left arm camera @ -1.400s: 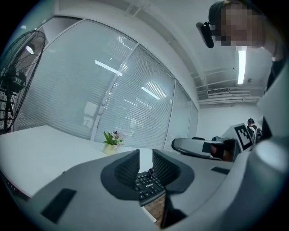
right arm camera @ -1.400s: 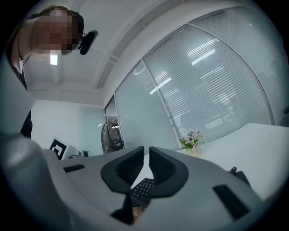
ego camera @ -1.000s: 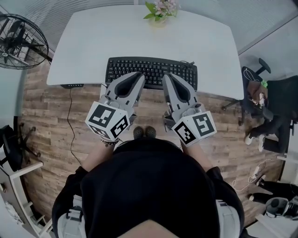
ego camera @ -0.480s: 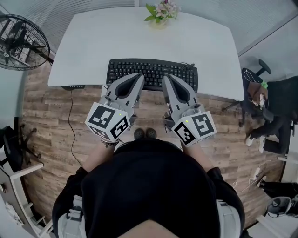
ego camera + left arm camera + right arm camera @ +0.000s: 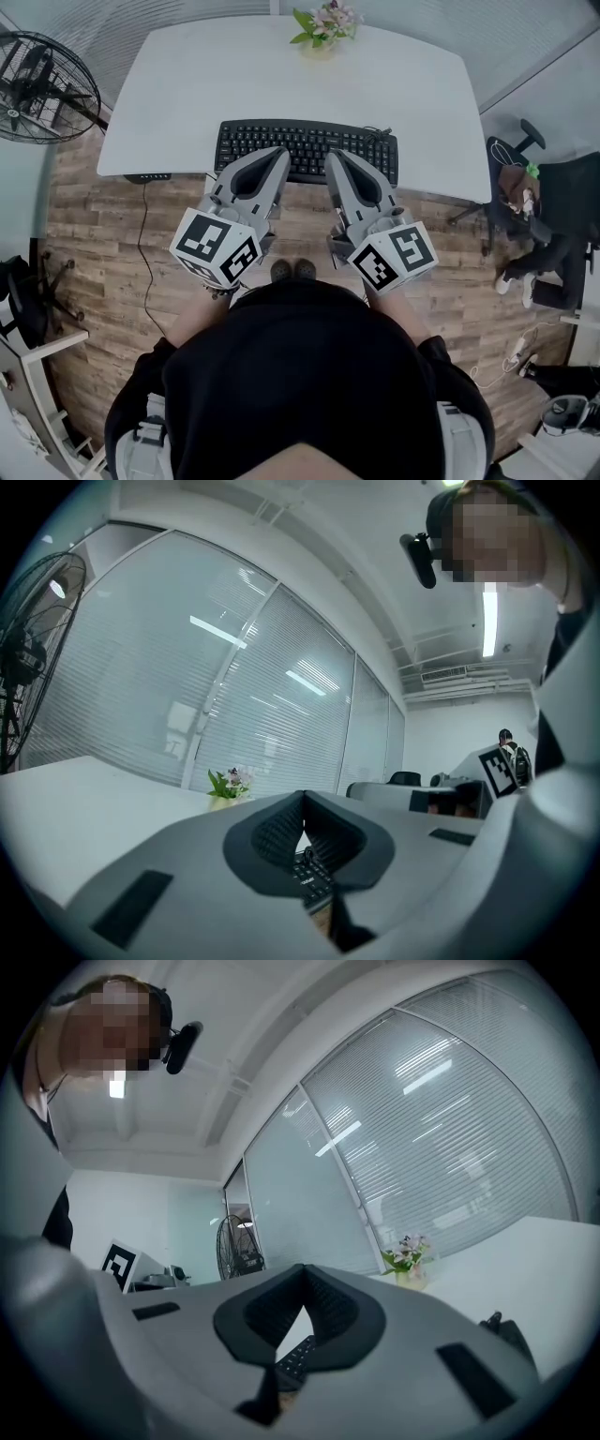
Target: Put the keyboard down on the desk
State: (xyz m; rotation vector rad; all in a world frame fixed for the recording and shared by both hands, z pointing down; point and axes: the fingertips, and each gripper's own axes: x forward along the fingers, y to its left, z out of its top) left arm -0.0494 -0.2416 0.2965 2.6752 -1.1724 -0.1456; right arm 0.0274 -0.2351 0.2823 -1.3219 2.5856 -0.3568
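A black keyboard (image 5: pixel 309 141) lies flat on the white desk (image 5: pixel 281 75), along its near edge. Both grippers point level at it from the near side. My left gripper (image 5: pixel 281 152) has its tips over the keyboard's near left part. My right gripper (image 5: pixel 335 156) reaches over the near right part. In the left gripper view the jaws of my left gripper (image 5: pixel 304 797) meet at their tips, and the keyboard (image 5: pixel 309 874) shows through the hollow below them. The right gripper (image 5: pixel 303 1269) looks the same, with the keyboard (image 5: pixel 295 1358) seen beyond. Nothing is pinched in either.
A vase of flowers (image 5: pixel 323 21) stands at the desk's far edge. A floor fan (image 5: pixel 42 84) is at the left and an office chair with clothes (image 5: pixel 525 178) at the right. A cable (image 5: pixel 141 244) hangs from the desk to the wooden floor.
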